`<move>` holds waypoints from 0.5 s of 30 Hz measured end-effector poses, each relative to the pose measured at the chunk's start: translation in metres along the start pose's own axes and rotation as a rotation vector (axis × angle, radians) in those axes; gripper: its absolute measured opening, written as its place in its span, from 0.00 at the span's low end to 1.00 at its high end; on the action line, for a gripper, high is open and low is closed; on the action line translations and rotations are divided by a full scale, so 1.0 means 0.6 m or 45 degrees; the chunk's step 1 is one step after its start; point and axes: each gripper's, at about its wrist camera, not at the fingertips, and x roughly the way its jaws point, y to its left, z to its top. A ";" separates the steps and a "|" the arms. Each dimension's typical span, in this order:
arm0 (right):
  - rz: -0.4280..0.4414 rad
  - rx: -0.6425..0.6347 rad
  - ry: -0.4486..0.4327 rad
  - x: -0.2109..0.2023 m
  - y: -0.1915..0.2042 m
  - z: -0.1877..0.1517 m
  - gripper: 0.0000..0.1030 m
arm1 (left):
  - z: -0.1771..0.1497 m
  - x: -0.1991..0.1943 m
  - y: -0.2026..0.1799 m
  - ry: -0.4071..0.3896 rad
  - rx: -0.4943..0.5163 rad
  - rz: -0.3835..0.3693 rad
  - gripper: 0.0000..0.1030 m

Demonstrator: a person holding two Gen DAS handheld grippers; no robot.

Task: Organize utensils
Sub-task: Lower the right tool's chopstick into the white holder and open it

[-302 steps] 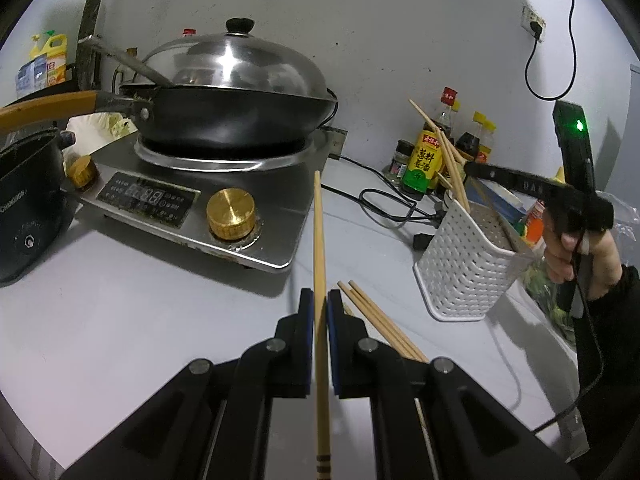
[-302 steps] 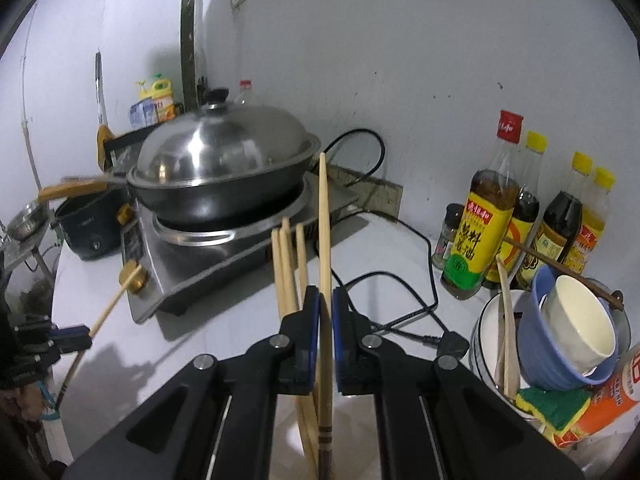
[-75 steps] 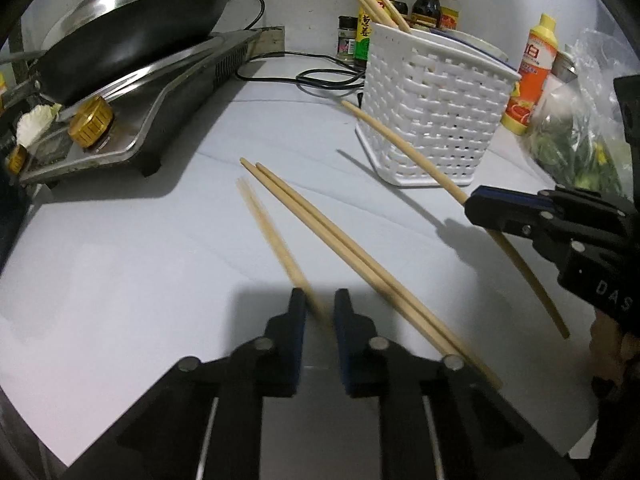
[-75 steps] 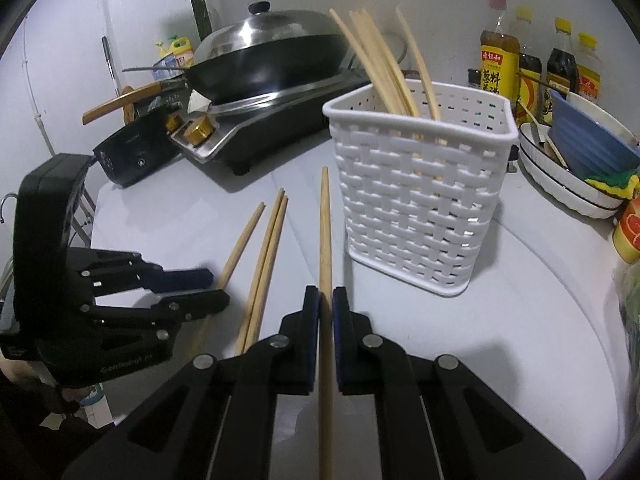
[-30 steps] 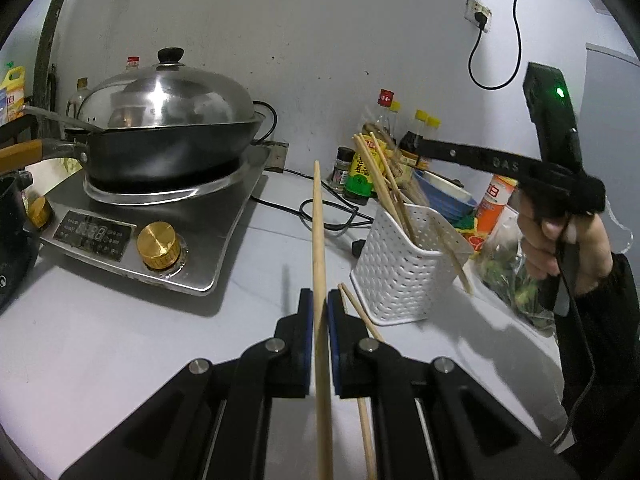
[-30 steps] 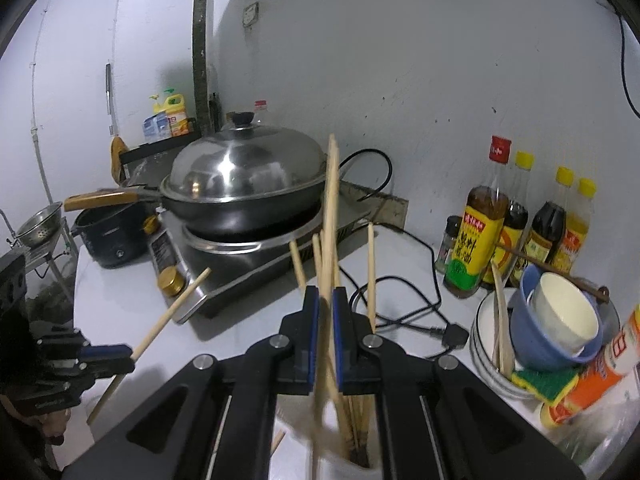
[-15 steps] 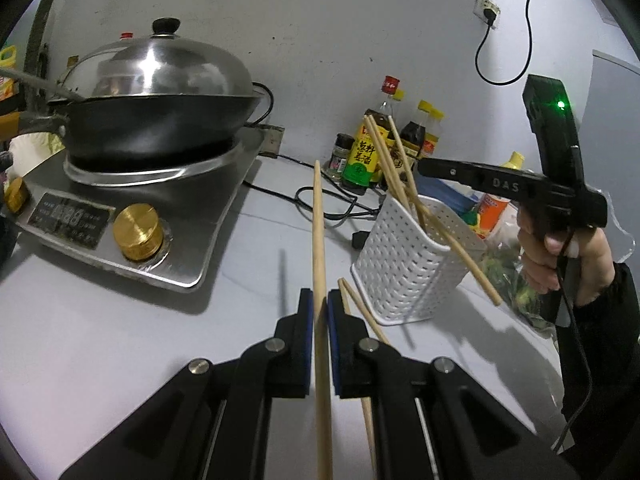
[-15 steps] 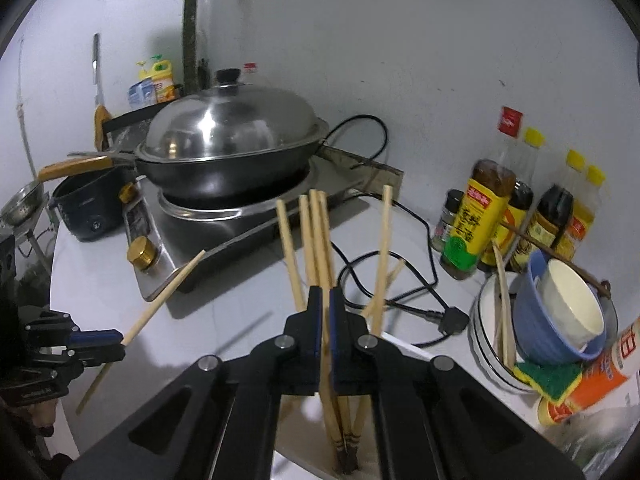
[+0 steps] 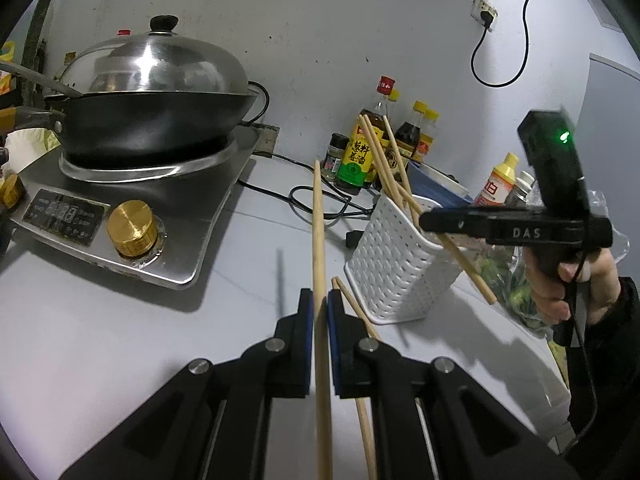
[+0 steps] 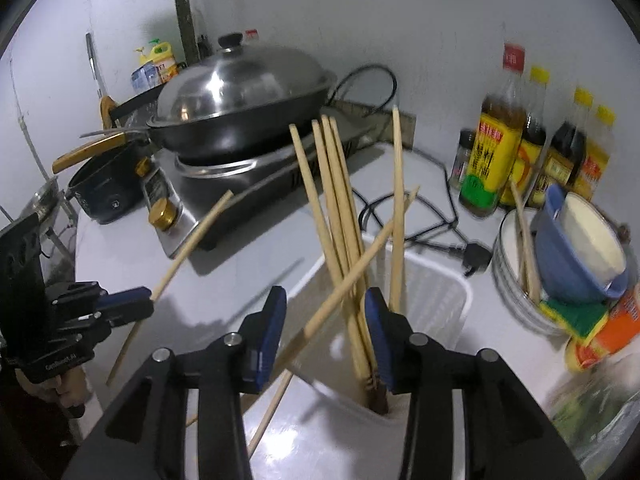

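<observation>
My left gripper (image 9: 320, 304) is shut on a long wooden chopstick (image 9: 318, 220) that points away over the counter. To its right, a white woven basket (image 9: 392, 272) holds several upright chopsticks (image 10: 340, 220). My right gripper (image 10: 326, 312) hangs just over the basket (image 10: 436, 292) and its jaws are opening. A slanted chopstick (image 10: 360, 268) lies loose between its blue pads without touching them, its low end outside the basket's rim. Two more chopsticks (image 9: 352, 308) lie on the counter beside the basket. In the right wrist view my left gripper (image 10: 148, 294) is at the far left.
A lidded wok (image 9: 152, 104) sits on an induction cooker (image 9: 132, 216) at the back left. Sauce bottles (image 10: 492, 156) line the wall, with stacked bowls (image 10: 576, 248) and a sponge to the right. A black cable and plug (image 10: 472, 256) lie behind the basket.
The right gripper's jaws have parted and let go of their chopstick, which now tilts across the basket's rim. That gripper has also sunk closer to the basket. The left gripper keeps its chopstick.
</observation>
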 end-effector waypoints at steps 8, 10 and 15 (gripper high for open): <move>0.124 0.037 0.045 0.013 -0.018 -0.007 0.08 | -0.005 -0.010 0.003 -0.012 -0.021 -0.004 0.06; 0.117 0.016 0.020 0.007 -0.018 0.000 0.06 | -0.004 -0.011 0.003 -0.018 -0.022 -0.003 0.06; 0.066 -0.044 -0.048 -0.001 -0.012 0.035 0.06 | 0.000 -0.017 0.004 -0.032 -0.023 0.001 0.06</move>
